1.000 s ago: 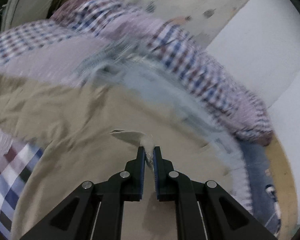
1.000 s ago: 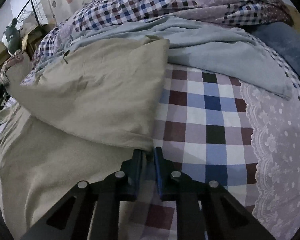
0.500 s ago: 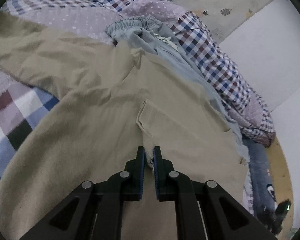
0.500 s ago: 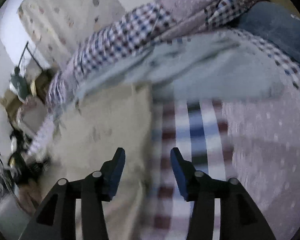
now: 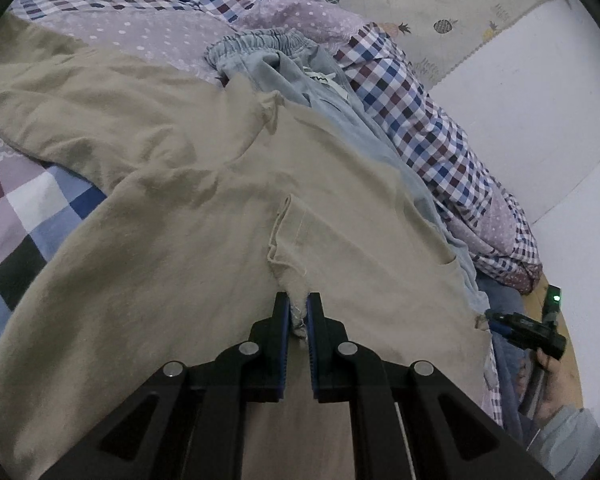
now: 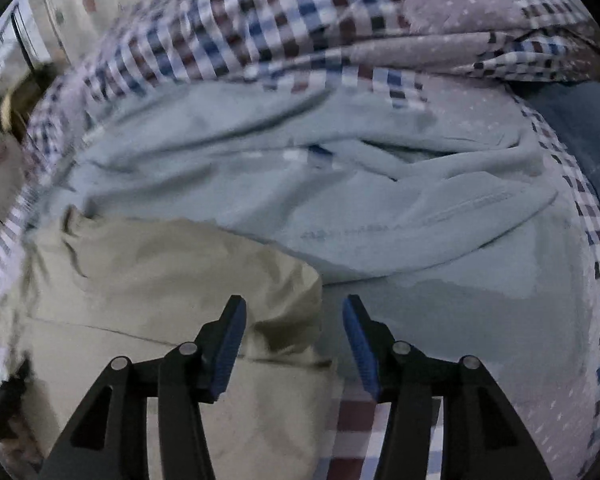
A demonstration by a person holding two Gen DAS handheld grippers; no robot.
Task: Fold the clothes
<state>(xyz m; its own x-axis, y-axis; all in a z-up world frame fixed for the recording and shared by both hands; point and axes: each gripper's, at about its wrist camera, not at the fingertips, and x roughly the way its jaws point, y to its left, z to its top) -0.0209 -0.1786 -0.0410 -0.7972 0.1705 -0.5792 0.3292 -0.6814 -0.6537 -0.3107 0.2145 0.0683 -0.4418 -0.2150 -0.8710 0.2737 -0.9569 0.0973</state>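
Left tool (image 5: pixel 298 312) still pinching beige trousers (image 5: pixel 204 240), right tool (image 6: pixel 294 332) now wide apart, having released them

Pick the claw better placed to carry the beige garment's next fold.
Left. The left claw is already shut on the beige cotton garment; the right claw hangs open, holding nothing.

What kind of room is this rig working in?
Most likely a bedroom: clothes lie on a bed with a checked quilt, khaki trousers and a pale blue garment spread over it, and pineapple-print wallpaper behind.
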